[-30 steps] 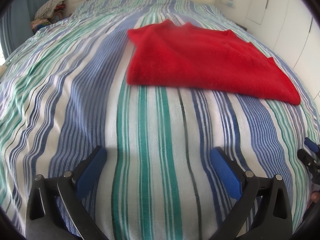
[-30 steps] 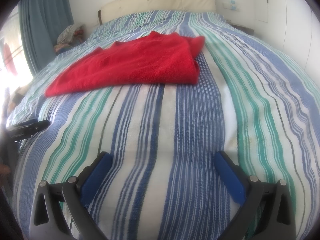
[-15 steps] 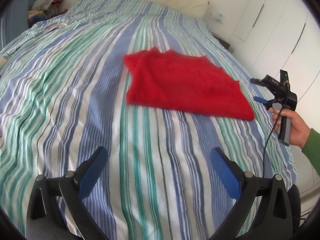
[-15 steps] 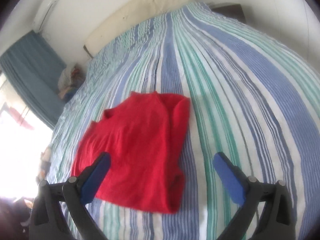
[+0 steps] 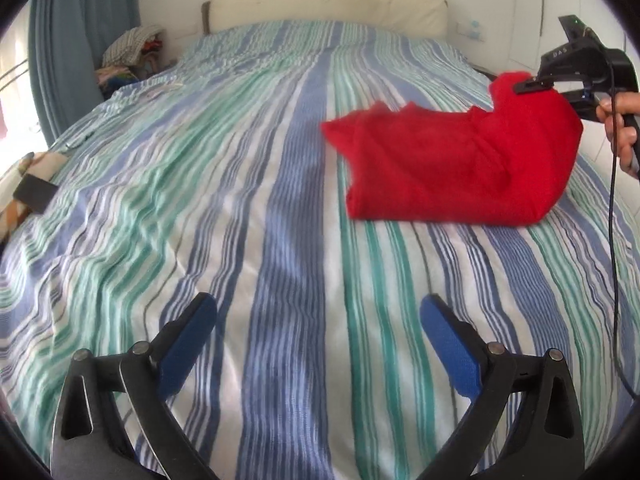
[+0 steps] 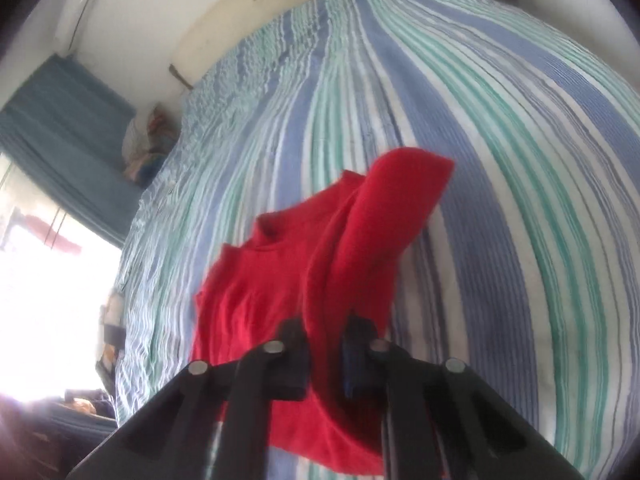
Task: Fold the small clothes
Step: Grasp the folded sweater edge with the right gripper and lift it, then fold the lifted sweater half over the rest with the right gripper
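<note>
We take the bed [image 5: 280, 208] with its striped cover as landmark. Nearest us, over its foot end, our left gripper [image 5: 318, 344] hangs with jaws spread wide, nothing between the blue pads [image 5: 188, 344], only striped cover under them. Further up the bed and toward its right side lies the red garment [image 5: 448, 172], partly folded, most of it resting on the cover, its right edge pulled up off the bed. That raised edge is in our right gripper [image 6: 324, 340]: its jaws have just been closing and now pinch a bunched fold of the red cloth between them, seen clearly in the right wrist view. In the left wrist view the right gripper [image 5: 560, 80] shows above the bed's right edge, held by a hand [image 5: 620, 120], a black cable [image 5: 612, 240] trailing down from it. Beyond, at the head of the bed, the cream headboard [image 5: 328, 8]. Left of the head end, a pile of clothes [image 5: 128, 52] and a blue curtain [image 5: 80, 40]. Both views somewhat blurred.
</note>
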Demonstrator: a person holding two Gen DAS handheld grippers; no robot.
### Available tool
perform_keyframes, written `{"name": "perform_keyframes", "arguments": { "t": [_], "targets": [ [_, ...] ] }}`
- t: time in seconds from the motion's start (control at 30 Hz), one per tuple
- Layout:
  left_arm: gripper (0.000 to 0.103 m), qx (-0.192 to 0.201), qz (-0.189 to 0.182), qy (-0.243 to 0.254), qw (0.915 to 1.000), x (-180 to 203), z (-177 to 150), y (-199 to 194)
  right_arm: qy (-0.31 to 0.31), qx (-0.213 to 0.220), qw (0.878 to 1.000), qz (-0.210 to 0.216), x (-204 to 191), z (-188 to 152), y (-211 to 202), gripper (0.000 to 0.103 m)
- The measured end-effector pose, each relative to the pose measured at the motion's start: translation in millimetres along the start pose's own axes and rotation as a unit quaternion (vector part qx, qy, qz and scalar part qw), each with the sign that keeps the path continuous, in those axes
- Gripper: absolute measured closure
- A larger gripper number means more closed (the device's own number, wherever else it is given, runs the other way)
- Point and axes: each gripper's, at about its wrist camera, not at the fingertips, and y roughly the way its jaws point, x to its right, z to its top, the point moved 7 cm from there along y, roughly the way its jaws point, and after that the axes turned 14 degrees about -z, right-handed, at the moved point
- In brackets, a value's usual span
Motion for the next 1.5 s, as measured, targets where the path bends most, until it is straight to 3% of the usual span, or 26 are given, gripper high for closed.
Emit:
{"name": "perform_keyframes", "arguments": {
  "t": [0.1,0.27,0.3,0.33,0.4,0.5,0.6,0.7,0.73,0.8,0.87,0.97,1.03,1.1,1.23,1.33,1.47,1.5],
  "targets": [
    [0.001,0.01,0.009,-0.019,0.9997,-16,2,-4,-0.048,-0.018,0.998,0.027,-75,2,6,0.091],
    [0.001,0.006,0.013,-0.057,0.9982,-38,-2,-5,-0.129,-0.054,0.99,0.033,-175,-26,63,0.089],
    [0.001,0.007,0.012,-0.066,0.9977,-42,-2,-6,-0.128,-0.072,0.988,0.045,-185,-37,76,0.081],
    [0.001,0.007,0.012,-0.076,0.997,-46,-3,-6,-0.12,-0.097,0.986,0.07,-193,-49,87,0.065],
    [0.001,0.009,0.01,-0.098,0.9951,-54,-4,-6,-0.087,-0.136,0.978,0.132,-204,-69,95,0.048],
    [0.001,0.011,-0.001,-0.133,0.9911,-64,-5,-5,-0.083,-0.13,0.968,0.197,-208,-74,72,0.047],
    [0.001,0.012,-0.008,-0.161,0.9869,-72,-6,-2,-0.129,-0.076,0.975,0.165,-192,-61,44,0.047],
    [0.001,0.009,-0.014,-0.181,0.9833,-77,-9,1,-0.146,-0.037,0.985,0.08,-162,-47,41,0.05],
    [0.001,0.008,-0.014,-0.186,0.9823,-77,-11,1,-0.15,-0.045,0.986,0.06,-155,-49,49,0.061],
    [0.001,0.004,-0.012,-0.191,0.9814,-78,-15,3,-0.171,-0.062,0.982,0.042,-158,-66,68,0.073],
    [0.001,-0.002,-0.006,-0.193,0.9812,-79,-19,5,-0.22,-0.063,0.972,0.05,-177,-98,80,0.074],
    [0.001,-0.006,0.001,-0.193,0.9812,-81,-22,6,-0.334,-0.069,0.94,0.028,-207,-167,105,0.073],
    [0.001,-0.007,0.002,-0.193,0.9811,-81,-24,6,-0.4,-0.018,0.916,-0.014,-216,-189,105,0.07],
    [0.001,-0.008,0.001,-0.191,0.9815,-80,-24,6,-0.422,0.007,0.906,-0.025,-216,-187,93,0.069],
    [0.001,-0.006,-0.006,-0.184,0.9829,-74,-22,5,-0.365,0.048,0.93,0.014,-189,-167,28,0.065],
    [0.001,-0.015,-0.011,-0.167,0.9859,-63,-23,10,-0.338,0.066,0.939,-0.02,-144,-165,9,0.06],
    [0.001,-0.041,-0.005,-0.118,0.9921,-45,-27,17,-0.298,-0.03,0.953,-0.045,-91,-188,58,0.06],
    [0.001,-0.049,-0.014,-0.111,0.9924,-39,-28,16,-0.289,-0.03,0.956,-0.04,-88,-191,62,0.06]
  ]
}}
